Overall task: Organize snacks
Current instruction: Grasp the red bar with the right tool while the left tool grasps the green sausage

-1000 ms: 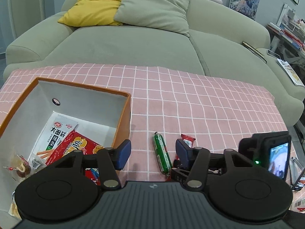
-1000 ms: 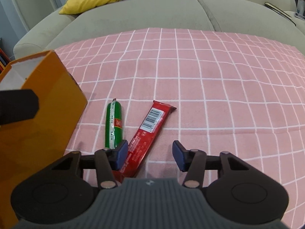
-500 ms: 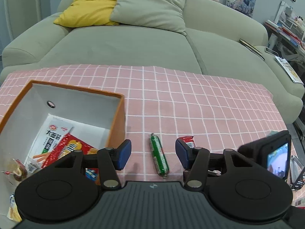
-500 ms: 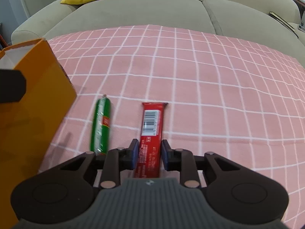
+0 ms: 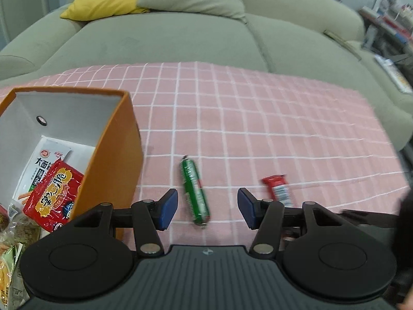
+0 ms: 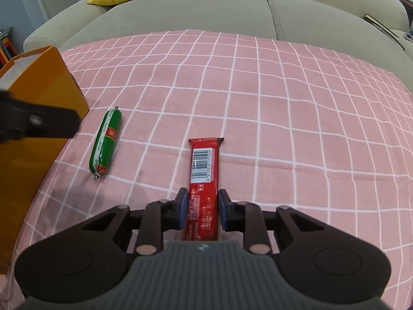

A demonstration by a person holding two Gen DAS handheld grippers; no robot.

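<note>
An orange box (image 5: pixel 113 155) with a white interior stands at the left on a pink checked tablecloth (image 5: pixel 258 118); inside it lie a white noodle-snack packet (image 5: pixel 44 162) and, overlapping it, a red crisp packet (image 5: pixel 51 196), with further wrapped snacks at the box's near corner. Just right of the box a green sausage stick (image 5: pixel 195 191) lies flat on the cloth, framed between the blue pads of the left gripper (image 5: pixel 207 209), whose jaws stand wide apart and hold nothing. Farther right, the right gripper (image 6: pixel 200 210) has its jaws closed against the near end of a red snack bar (image 6: pixel 204 165), barcode side up, its far end pointing toward the grey-green sofa (image 6: pixel 206 7).
</note>
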